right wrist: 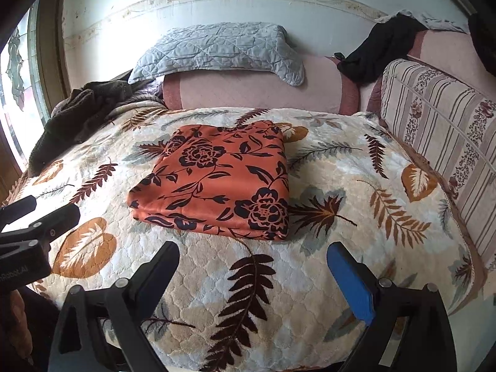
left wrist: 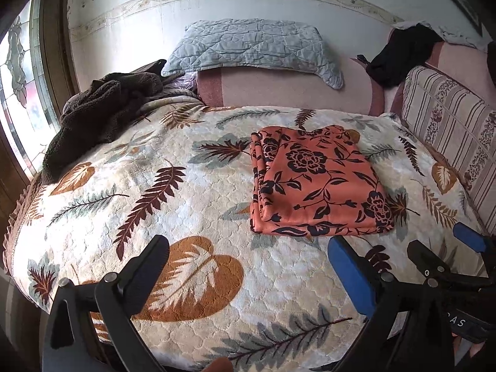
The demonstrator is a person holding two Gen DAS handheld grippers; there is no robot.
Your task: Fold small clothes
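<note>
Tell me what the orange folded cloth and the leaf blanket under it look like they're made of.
Orange cloth: thin woven fabric with a slight satin sheen, possibly polyester; it folds into flat, crisp layers. Blanket: thick plush fleece, matte and fuzzy, with an embossed scale-like texture.

Stuff you can't really make out here: the folded orange floral cloth (left wrist: 316, 183), just ahead of the left gripper (left wrist: 248, 263), hides whatever garment it actually is, only stacked layers show at its left edge. The right gripper (right wrist: 252, 266) gets chopped by the frame bottom, and in the left wrist view it's cut off at the right edge too. Far ahead-left of both claws, the stained-glass window (right wrist: 15, 71) runs off frame and is blown out. The black garment (left wrist: 400, 52) far ahead-right is just a dark lump, no telling what
</note>
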